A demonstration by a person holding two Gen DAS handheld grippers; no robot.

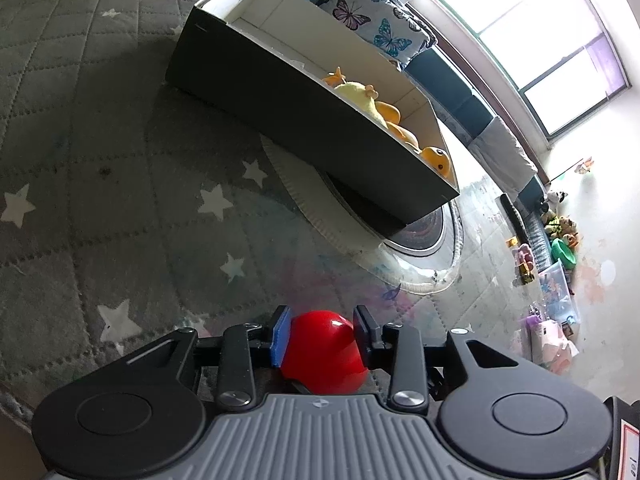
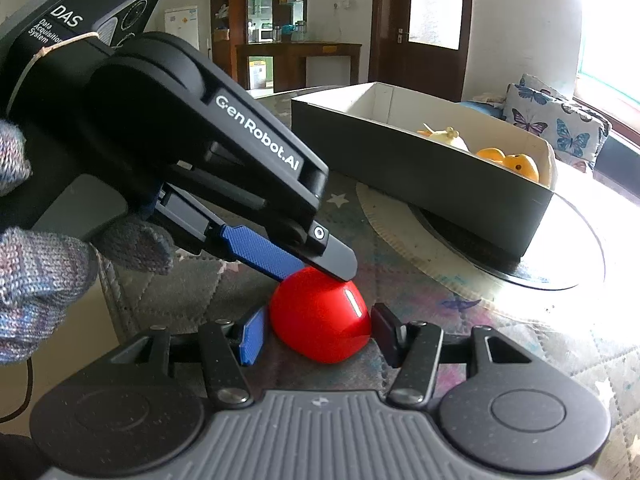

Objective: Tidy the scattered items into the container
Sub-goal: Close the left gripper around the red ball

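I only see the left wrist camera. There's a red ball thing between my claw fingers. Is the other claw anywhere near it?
Observer: Yes. The right claw has one finger on each side of the same red toy, below where yours comes in.
Operator: Who's holding my claw?
Observer: A hand in a knitted glove holds the left claw by its body.
Operator: What's way behind the box? I just see a cushion and a window.
Observer: From the right wrist view, past the box, a dark wooden cabinet and a door stand at the far wall.
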